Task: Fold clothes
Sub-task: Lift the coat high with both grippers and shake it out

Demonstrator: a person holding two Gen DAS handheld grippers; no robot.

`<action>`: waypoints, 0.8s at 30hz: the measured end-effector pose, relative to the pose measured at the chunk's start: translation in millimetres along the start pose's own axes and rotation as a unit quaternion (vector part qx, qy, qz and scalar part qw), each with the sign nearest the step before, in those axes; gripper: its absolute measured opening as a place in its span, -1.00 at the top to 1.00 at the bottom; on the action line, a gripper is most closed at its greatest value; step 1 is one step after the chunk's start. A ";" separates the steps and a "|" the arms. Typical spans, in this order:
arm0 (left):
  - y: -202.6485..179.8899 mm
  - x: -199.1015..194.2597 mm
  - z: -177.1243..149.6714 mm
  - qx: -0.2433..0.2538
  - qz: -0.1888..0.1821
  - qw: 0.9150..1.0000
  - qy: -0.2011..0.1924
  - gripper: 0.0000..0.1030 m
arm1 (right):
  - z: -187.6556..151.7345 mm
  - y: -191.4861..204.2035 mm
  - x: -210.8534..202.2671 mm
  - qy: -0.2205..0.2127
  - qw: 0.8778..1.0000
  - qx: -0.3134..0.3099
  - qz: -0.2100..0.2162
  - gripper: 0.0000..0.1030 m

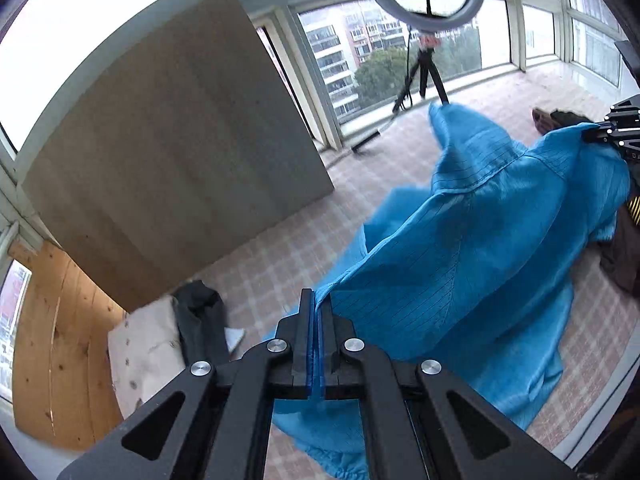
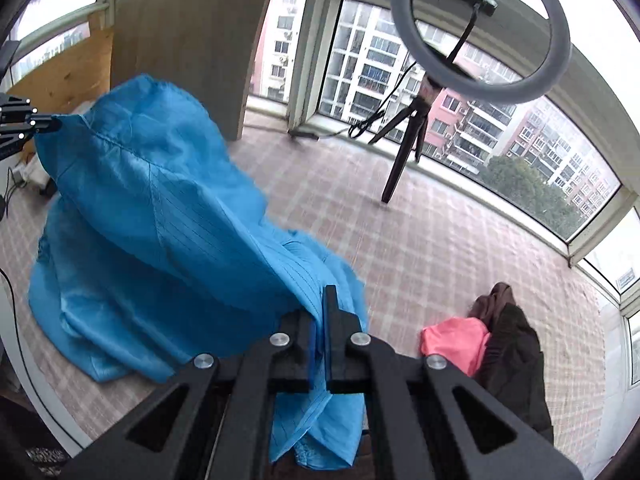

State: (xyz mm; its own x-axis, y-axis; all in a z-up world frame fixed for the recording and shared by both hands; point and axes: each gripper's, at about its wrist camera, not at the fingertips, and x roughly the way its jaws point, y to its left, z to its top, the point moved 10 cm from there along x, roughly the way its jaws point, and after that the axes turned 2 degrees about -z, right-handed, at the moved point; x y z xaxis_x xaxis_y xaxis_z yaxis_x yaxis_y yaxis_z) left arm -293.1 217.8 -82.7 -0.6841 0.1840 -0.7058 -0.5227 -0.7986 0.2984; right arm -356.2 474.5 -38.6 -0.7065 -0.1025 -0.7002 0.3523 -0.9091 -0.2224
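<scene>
Jaws of left gripper (image 1: pixel 316 312) and right gripper (image 2: pixel 322 312) pinched shut on the blue garment (image 1: pixel 480 248), fabric between the pads of each. Held raised and draped over the checked tabletop (image 1: pixel 280 256), near side of the ring light (image 2: pixel 480 32). Judged the lift-and-spread step; next, lay flat, smooth, then fold.
</scene>
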 end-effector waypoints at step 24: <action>86.9 -544.4 99.4 -0.036 0.264 0.913 -0.310 0.99 | 152.5 42.5 -525.5 -0.366 0.919 -0.063 -0.133 0.99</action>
State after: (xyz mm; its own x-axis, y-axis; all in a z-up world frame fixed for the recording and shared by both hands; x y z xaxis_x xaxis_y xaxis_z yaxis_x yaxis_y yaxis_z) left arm -16.7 105.2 391.4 -0.9990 0.0330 0.0300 -0.0168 -0.9015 0.4324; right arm -63.5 428.1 423.4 -0.9852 -0.1697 0.0244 0.1431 -0.8925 -0.4277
